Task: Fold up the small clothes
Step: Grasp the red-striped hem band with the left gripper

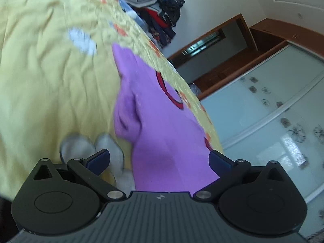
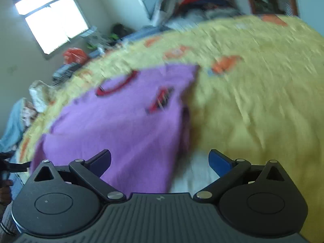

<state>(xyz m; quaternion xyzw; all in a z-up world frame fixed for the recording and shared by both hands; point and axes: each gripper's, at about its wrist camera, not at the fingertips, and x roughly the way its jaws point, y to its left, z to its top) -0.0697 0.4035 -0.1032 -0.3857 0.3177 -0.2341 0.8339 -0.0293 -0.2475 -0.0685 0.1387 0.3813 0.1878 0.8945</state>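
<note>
A small purple knit top (image 1: 160, 125) with a red neck trim lies flat on a yellow bedspread (image 1: 50, 81). In the left wrist view my left gripper (image 1: 159, 160) hovers open over the garment's lower part, nothing between its fingers. In the right wrist view the same purple top (image 2: 121, 125) shows a red and black chest patch (image 2: 161, 100), its right side folded under at the edge. My right gripper (image 2: 160, 161) stands open above the top's lower right edge, holding nothing. Both views are motion-blurred.
A heap of dark and red clothes (image 1: 160, 14) sits at the far end of the bed. Glass wardrobe doors (image 1: 273, 111) stand beyond the bed's edge. A bright window (image 2: 52, 24) and cluttered items (image 2: 75, 55) lie past the bed's far side.
</note>
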